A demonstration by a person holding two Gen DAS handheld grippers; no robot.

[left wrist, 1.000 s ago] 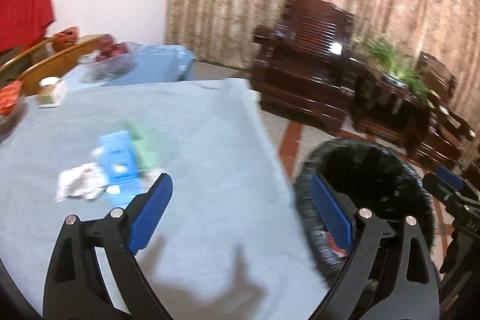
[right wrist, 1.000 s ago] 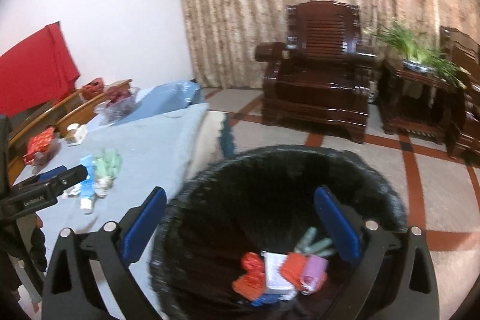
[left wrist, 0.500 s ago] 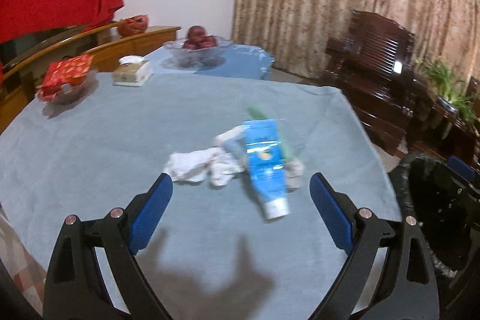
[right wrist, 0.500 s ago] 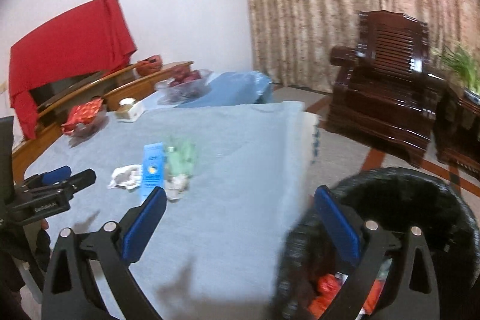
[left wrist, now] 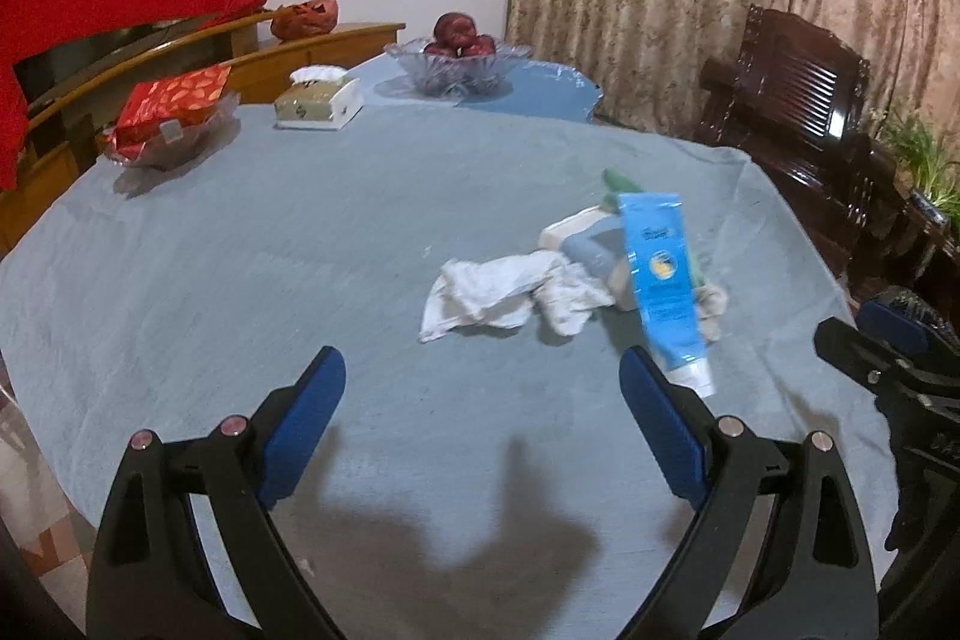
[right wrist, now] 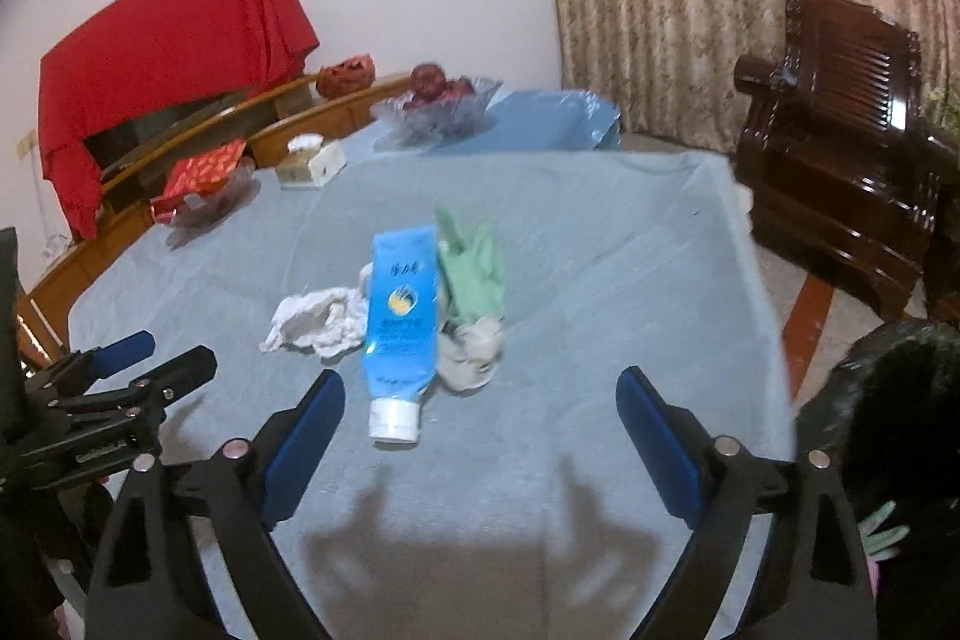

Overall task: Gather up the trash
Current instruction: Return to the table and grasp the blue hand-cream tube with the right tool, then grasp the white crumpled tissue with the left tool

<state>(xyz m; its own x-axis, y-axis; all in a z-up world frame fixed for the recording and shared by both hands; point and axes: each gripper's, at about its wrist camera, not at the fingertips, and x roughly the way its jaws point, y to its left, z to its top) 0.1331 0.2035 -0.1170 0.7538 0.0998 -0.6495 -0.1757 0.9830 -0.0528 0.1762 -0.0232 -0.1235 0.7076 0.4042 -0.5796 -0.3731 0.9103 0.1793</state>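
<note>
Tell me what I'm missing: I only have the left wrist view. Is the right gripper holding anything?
Observer: No. The right gripper is open and empty, with its fingers spread over the table.
Operator: What is the green bit poking out behind the blue tube?
Observer: A crumpled green wrapper. It lies along the blue tube, on the tube's right in the right wrist view, with much more of it showing there.
Operator: And the bin?
Observer: The black-lined bin stands off the table's right edge, close beside the right gripper.
</note>
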